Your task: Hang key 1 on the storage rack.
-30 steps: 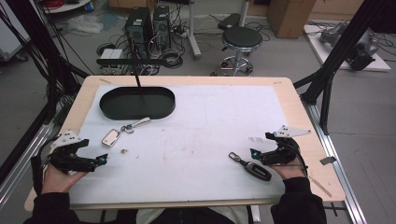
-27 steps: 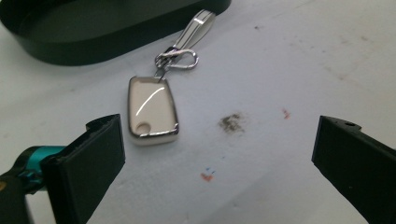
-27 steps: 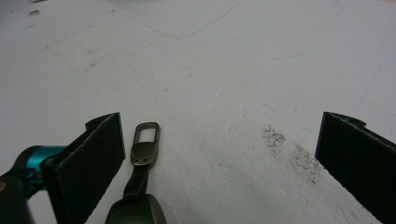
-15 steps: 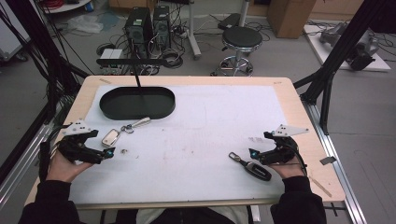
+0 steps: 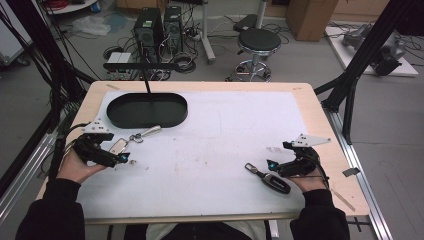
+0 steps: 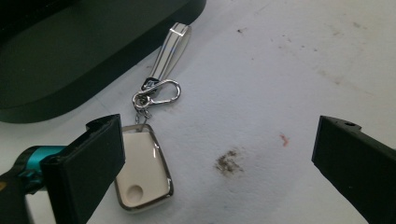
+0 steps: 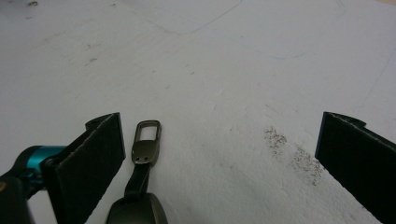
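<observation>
1. The left gripper (image 5: 125, 159) is held with jaws spread wide, empty, just beside the white glossy key fob with silver rim (image 6: 142, 170), which lies on the white counter (image 5: 225, 130) near the black oval tray (image 5: 147, 109)
2. A silver clasp and pale strap (image 6: 173, 44) are seen extending from the fob toward the tray
3. The right gripper (image 5: 270, 164) is held wide, empty, with the dark grey key fob with metal loop (image 7: 140, 186) lying by its left jaw
</observation>
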The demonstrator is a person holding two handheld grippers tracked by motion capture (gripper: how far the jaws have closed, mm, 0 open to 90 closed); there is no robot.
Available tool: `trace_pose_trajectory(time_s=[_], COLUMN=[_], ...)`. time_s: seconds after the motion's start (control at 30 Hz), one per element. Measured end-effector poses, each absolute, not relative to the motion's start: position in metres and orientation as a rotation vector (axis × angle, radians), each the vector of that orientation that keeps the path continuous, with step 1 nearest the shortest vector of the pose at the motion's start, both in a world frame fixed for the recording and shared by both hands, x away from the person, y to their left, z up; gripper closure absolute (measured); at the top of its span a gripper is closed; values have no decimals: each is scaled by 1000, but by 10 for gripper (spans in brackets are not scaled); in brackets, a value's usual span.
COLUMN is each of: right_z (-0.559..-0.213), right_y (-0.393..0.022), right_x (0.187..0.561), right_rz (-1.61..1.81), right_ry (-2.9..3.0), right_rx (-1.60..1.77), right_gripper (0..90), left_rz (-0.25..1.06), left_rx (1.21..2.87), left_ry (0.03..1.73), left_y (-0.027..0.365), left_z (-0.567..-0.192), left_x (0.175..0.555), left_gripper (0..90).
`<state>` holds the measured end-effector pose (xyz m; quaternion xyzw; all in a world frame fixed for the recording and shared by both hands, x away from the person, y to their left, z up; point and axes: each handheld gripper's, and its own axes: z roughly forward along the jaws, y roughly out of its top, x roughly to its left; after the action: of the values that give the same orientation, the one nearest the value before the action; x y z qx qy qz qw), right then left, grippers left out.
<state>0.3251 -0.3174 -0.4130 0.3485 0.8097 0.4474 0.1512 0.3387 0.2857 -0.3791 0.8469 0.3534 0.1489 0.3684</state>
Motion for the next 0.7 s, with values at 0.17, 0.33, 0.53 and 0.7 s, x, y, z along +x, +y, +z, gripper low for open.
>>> trace_pose_trajectory(time_s=[0.17, 0.33, 0.53, 0.7], right_z=[-413, -414, -414, -414], right_y=[-315, -315, -317, -318], right_x=[325, 325, 324, 322], right_rz=[1274, 1273, 1265, 1258], right_ry=[2341, 2343, 2340, 2335], right_rx=[994, 990, 985, 987], right_gripper=[8, 8, 8, 8], left_rz=[358, 338, 327, 317], left_rx=[2190, 2249, 2282, 2294], left_ry=[902, 908, 887, 891], left_y=[279, 271, 264, 261], left_z=[-380, -388, -390, -395], left_x=[354, 371, 380, 389], left_gripper=[31, 31, 31, 31])
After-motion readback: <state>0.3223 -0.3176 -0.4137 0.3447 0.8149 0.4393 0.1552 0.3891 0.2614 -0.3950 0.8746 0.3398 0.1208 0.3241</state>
